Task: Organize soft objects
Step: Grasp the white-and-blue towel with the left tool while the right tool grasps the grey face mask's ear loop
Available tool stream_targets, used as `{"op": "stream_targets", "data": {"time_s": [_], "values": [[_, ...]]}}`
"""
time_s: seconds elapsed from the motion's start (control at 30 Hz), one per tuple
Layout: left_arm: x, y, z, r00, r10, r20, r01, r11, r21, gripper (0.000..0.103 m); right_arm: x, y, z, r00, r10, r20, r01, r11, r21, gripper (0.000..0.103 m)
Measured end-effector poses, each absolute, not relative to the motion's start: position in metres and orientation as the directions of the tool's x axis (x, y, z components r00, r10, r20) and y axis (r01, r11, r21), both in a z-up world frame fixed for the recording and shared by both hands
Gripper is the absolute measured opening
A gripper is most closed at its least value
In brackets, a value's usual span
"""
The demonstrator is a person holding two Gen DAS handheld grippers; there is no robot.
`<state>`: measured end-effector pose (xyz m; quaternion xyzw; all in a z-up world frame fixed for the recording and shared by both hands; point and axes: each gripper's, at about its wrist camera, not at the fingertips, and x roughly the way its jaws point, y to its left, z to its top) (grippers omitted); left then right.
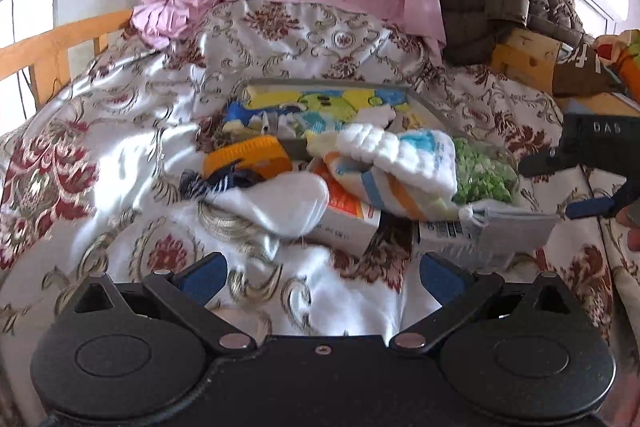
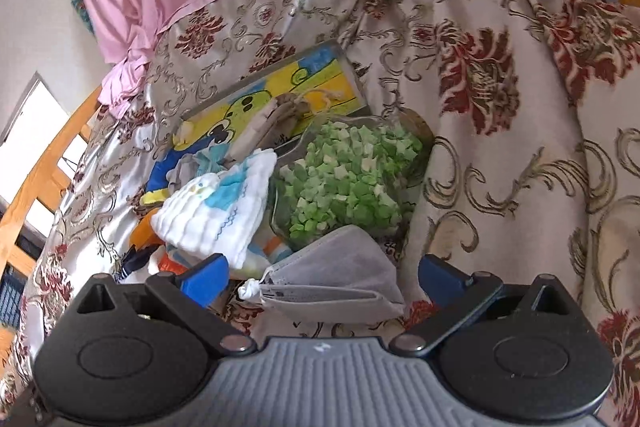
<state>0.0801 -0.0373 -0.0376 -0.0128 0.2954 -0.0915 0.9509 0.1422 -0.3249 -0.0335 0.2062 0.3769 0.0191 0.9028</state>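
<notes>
Both claws stood spread and empty over the bed [image 1: 120,115], whose slippery floral satin cover was rumpled under a heap of small things. The left claw [image 1: 322,277] hung back from the pile, its blue pads wide apart and nothing between them. The right claw [image 2: 324,277] was nearer the work: a grey face mask [image 2: 340,281] lay on the cover just ahead of its open pads, a knotted white ear loop at the mask's left end, and I judged that mask the likely next pick. Behind it sat a clear bag of green foam bits [image 2: 348,179], touching the mask's far edge, and to the left a folded white cloth [image 2: 220,211] with blue print rested on a striped towel. Farther back a shallow tray [image 1: 420,99] with a yellow cartoon liner already held a few cloths, so some sorting looked done, yet most of the pile remained outside it, including a white sock [image 1: 280,203] and an orange knitted piece [image 1: 248,155] near the left claw. The risks seemed plain. The mask was thin and flat, so pads closing too high might slide over it, and closing too low could pinch the satin and drag the whole heap. The loop might snag on a neighbour. A careless sweep could also nudge the bag, though I could not tell whether it was sealed.
</notes>
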Motion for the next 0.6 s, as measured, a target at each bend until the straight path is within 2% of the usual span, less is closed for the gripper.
{"op": "stream_targets", "data": {"time_s": [0.3, 0.6], "values": [[0.127, -0.058, -0.030, 0.841, -0.237, -0.486, 0.256, 0.966, -0.027, 0.102, 0.149, -0.307, -0.044, 0.684, 0.204, -0.700, 0.063, 0.940, 0.335, 0.103], [0.140, -0.046, -0.039, 0.828, -0.261, -0.497, 0.219, 0.965, -0.142, 0.102, 0.153, -0.305, -0.050, 0.670, 0.208, -0.713, 0.060, 0.942, 0.331, 0.103]]}}
